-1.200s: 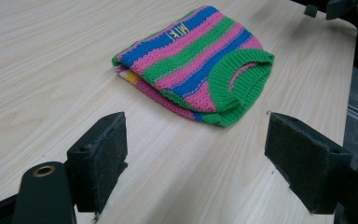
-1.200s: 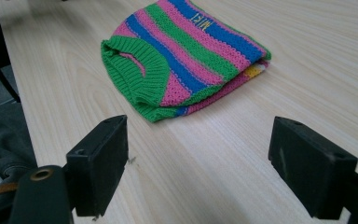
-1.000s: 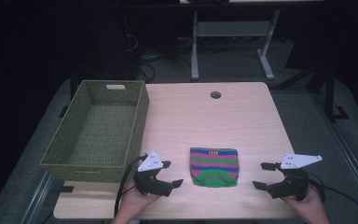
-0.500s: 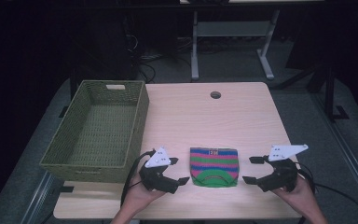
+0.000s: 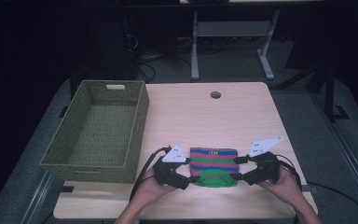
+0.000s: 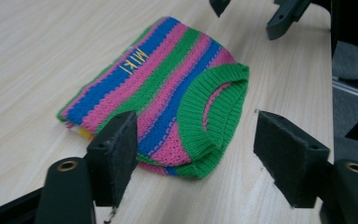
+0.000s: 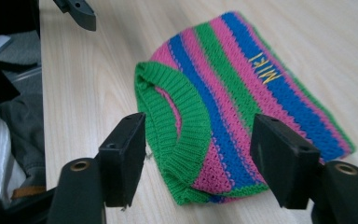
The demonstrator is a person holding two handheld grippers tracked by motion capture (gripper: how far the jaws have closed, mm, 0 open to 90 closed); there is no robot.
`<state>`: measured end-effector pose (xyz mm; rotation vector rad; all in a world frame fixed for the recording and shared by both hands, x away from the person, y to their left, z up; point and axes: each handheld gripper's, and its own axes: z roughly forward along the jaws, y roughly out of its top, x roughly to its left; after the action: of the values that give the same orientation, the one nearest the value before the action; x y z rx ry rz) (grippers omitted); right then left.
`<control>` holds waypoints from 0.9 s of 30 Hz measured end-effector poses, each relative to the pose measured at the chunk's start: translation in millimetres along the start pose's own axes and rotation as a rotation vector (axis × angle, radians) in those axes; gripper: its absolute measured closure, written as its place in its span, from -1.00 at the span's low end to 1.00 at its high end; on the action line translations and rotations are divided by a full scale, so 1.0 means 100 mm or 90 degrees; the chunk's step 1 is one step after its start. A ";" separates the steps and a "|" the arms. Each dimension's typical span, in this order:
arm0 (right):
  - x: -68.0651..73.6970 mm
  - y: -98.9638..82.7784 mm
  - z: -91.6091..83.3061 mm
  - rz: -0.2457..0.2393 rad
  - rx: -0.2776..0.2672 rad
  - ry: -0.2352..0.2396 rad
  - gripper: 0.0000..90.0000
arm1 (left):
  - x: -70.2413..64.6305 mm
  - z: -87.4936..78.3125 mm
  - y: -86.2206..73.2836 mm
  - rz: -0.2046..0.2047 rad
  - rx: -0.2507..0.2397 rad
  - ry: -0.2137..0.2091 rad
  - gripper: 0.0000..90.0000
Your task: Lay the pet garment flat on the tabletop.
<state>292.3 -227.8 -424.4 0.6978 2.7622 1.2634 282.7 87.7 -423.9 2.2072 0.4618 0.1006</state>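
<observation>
I see the folded striped knit garment (image 5: 213, 164) lying flat on the light wooden table (image 5: 242, 116), near its front edge and roughly midway between my two hands. Its stripes run pink, blue and green, with yellow lettering on one blue stripe and a green ribbed collar (image 5: 213, 178) on the side nearest me.

Left gripper (image 5: 186, 173): I hold it just beside the garment's left edge, jaws pointing toward the cloth. In the left gripper view its two black pads (image 6: 116, 154) stand apart, straddling the near corner of the garment (image 6: 168, 98) at the collar end. The jaws have just been closing, yet a clear gap remains on both sides; neither pad presses the knit. I log it as unclenched, nothing gripped.

Right gripper (image 5: 240, 169): mirror position at the garment's right edge. In the right gripper view the pads (image 7: 282, 156) sit either side of the collar corner (image 7: 177, 135), one over bare table, the other over the striped body. These jaws have also just been closing, with cloth between them but no contact I can make out. Also not gripping.

A green woven basket (image 5: 100, 130) stands on the left part of the table, well apart from the garment. A round cable hole (image 5: 215, 94) sits near the far edge.
</observation>
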 end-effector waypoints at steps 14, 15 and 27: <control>-0.01 -0.04 0.27 -0.021 0.081 0.034 0.24 | 0.00 0.38 0.02 0.033 0.082 -0.041 0.12; -0.01 -0.05 0.28 -0.020 0.083 0.033 0.25 | 0.00 0.40 0.02 0.033 0.087 -0.042 0.15; 0.05 -0.11 0.34 -0.050 0.098 -0.002 0.40 | 0.01 0.46 0.00 0.057 0.125 -0.022 0.42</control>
<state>290.0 -207.8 -454.3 0.5913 2.8754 1.0443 294.2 53.5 -452.8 2.4188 0.3663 0.0683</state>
